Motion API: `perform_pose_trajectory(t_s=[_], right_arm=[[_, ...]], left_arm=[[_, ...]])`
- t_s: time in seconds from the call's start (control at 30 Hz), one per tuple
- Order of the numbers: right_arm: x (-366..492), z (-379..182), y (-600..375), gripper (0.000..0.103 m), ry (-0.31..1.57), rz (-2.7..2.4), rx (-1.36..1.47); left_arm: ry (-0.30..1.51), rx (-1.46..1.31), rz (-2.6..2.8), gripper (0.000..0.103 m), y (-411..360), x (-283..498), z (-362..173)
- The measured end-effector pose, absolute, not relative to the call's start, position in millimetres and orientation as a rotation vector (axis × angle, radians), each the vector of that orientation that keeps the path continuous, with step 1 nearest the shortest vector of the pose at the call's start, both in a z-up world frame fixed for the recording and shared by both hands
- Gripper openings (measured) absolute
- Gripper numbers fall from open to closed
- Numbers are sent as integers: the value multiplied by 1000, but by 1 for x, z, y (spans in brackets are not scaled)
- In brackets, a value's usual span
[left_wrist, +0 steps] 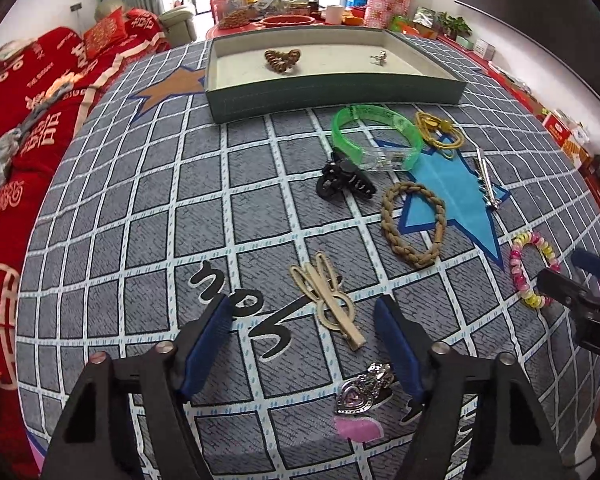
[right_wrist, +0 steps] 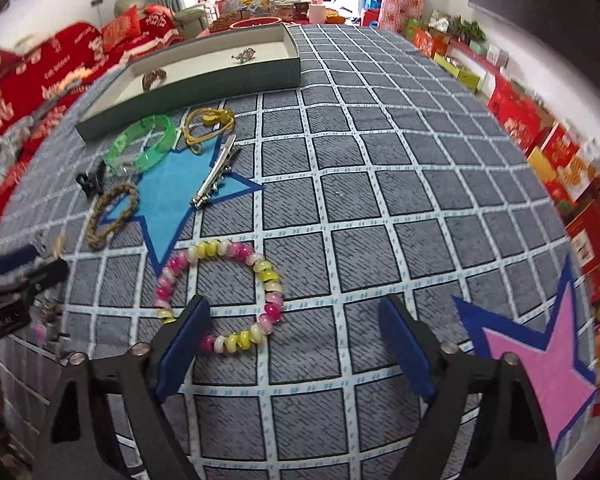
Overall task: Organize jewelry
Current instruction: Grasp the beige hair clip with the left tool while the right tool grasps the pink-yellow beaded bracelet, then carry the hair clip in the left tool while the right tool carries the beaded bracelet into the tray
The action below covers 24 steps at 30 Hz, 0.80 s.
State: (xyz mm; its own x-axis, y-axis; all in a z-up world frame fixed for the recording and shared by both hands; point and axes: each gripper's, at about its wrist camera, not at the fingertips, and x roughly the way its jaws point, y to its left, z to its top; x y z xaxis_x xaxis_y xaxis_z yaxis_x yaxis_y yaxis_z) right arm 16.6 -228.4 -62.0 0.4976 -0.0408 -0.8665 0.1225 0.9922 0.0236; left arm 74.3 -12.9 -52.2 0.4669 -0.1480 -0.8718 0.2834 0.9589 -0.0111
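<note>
- Hovering low over the cloth (left_wrist: 140,200): left gripper (left_wrist: 304,322), jaws wide, empty; gold clip (left_wrist: 330,300) between its tips, heart brooch (left_wrist: 360,390) beside the right finger.
- Right gripper (right_wrist: 296,328), jaws wide, empty; bead bracelet (right_wrist: 220,292) touching its left finger.
- Tray (left_wrist: 332,98) far ahead, holding two pieces.

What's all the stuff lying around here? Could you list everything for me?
Tray: one, green, far end of cloth.
Hair tie: one, brown, in tray.
Trinket: one, silver, in tray.
Bangle: one, green, near tray.
Cord: one, yellow, beside bangle.
Claw clip: one, black.
Braided ring: one, tan.
Metal clip: one, silver, on blue star.
Bead bracelet: one, pink-yellow.
Hairpin: one, gold.
Heart clip: one, silver.
Left gripper: fingers open.
Right gripper: fingers open.
</note>
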Motion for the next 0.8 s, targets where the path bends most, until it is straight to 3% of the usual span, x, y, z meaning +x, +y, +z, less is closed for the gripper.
perform_pose_trajectory(t_s=[0.1,0.2,0.23,0.27,0.8], right_arm=[[16,-58,-217,64,1035,-66,34],[18,-55,-208,34,1036,-40,14],[19,-54,-204,14,1036,-33,7],[20,-54,-202,10,1038,-27,5],[20,-6,-238,10,909,12,204]], left_arm=[[1045,167,-304,63,-20,70,-49],[1035,183,-339,32,-24,66,-47],[1035,186,-342,32,-25,65,-47],[1035,178,-347,32,-24,65,-46],[888,7,-402,32,8,62,20]])
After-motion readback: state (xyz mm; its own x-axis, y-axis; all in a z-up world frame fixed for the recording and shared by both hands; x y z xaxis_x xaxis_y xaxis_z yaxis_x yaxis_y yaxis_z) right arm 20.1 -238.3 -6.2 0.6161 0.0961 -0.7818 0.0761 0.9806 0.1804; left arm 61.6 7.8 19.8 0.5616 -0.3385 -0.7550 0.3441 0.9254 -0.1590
